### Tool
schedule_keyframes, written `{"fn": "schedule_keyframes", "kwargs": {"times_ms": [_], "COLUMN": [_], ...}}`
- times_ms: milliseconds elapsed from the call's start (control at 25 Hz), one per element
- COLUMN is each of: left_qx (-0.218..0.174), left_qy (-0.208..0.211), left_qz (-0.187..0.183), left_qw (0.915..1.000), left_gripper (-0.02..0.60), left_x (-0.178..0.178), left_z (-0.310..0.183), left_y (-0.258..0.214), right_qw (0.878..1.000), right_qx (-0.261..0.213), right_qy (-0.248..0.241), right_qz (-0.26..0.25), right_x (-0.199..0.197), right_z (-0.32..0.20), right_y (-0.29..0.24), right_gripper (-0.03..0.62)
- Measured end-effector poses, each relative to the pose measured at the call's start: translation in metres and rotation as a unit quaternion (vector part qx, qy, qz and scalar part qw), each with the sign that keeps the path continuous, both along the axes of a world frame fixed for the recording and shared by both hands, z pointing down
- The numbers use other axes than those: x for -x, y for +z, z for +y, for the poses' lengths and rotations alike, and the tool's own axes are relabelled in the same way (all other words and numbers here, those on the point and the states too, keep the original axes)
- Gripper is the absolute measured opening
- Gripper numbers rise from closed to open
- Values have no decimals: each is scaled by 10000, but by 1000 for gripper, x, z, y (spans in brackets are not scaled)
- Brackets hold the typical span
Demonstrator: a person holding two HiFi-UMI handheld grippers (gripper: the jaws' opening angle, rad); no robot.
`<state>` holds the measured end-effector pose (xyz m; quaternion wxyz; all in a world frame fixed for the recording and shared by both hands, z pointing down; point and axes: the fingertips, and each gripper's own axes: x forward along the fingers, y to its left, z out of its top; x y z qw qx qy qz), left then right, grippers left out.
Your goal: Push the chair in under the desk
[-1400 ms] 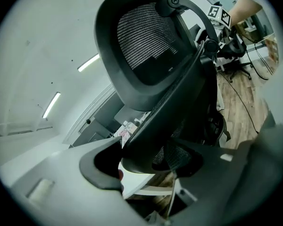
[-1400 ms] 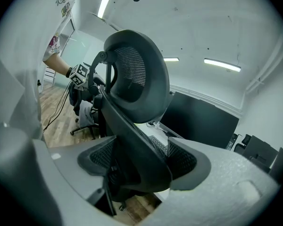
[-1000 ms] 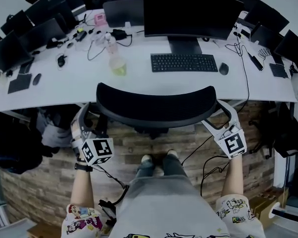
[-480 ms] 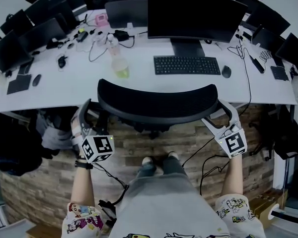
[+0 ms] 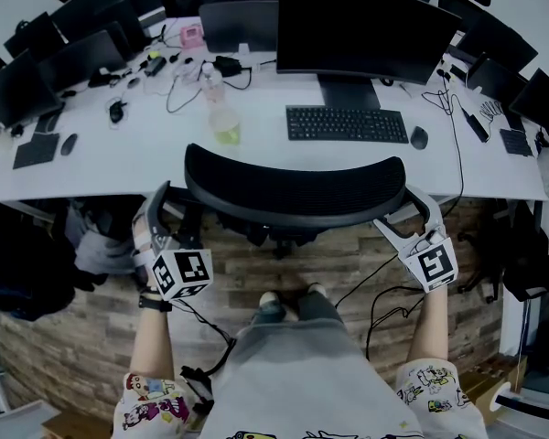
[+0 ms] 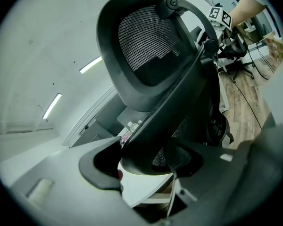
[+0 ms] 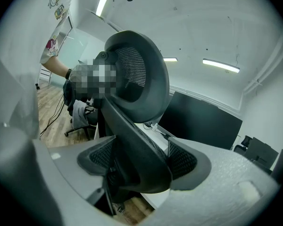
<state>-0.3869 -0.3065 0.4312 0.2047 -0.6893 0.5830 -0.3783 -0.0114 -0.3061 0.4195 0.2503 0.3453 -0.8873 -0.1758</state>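
The black mesh office chair [image 5: 293, 190] stands in front of the white desk [image 5: 119, 167], its curved backrest top overlapping the desk's front edge in the head view. My left gripper [image 5: 167, 213] clasps the backrest's left edge and my right gripper [image 5: 405, 213] its right edge. In the left gripper view the chair's black frame [image 6: 165, 102] fills the gap of the left gripper [image 6: 148, 161], with both pads against it. The right gripper view shows the chair frame [image 7: 132, 126] likewise wedged in the right gripper [image 7: 139, 166]. The seat is hidden below the backrest.
On the desk stand a large monitor [image 5: 366, 26], a keyboard [image 5: 346, 123], a mouse [image 5: 419, 137] and a plastic bottle [image 5: 221, 117]. More monitors and cables crowd the desk's far side. Cables [image 5: 384, 309] trail over the wooden floor beside the person's feet [image 5: 288, 298].
The chair's backrest has slid a little toward the desk, closer to the keyboard, with both grippers staying clamped on its edges.
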Motion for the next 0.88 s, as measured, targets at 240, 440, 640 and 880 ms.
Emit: {"fn": "schedule_keyframes", "kwargs": {"times_ms": [240,440,640,880], "left_qx": [-7,4,3,-35], "left_qy": [-58,-88,-57,13], "left_qz": [9,7,0,108], "left_qw": [10000,10000,10000,9999], "left_gripper": [285,285,285,291], "left_x": [-1,-3,-1,-1], "left_z": [0,0,0,0], "left_y": [1,2,1,2], "right_qw": [9998,9999,9997,9996], "right_qx": [81,15,77,60], "right_qy": [-4,-137,23,206], "right_qz": [-168,-12,-238,-185], "right_x": [-3,-3,-1,1], "right_z": [-7,-9,-9,-10], "right_y": [1,1,1,3], "right_gripper": [345,347,353,368]}}
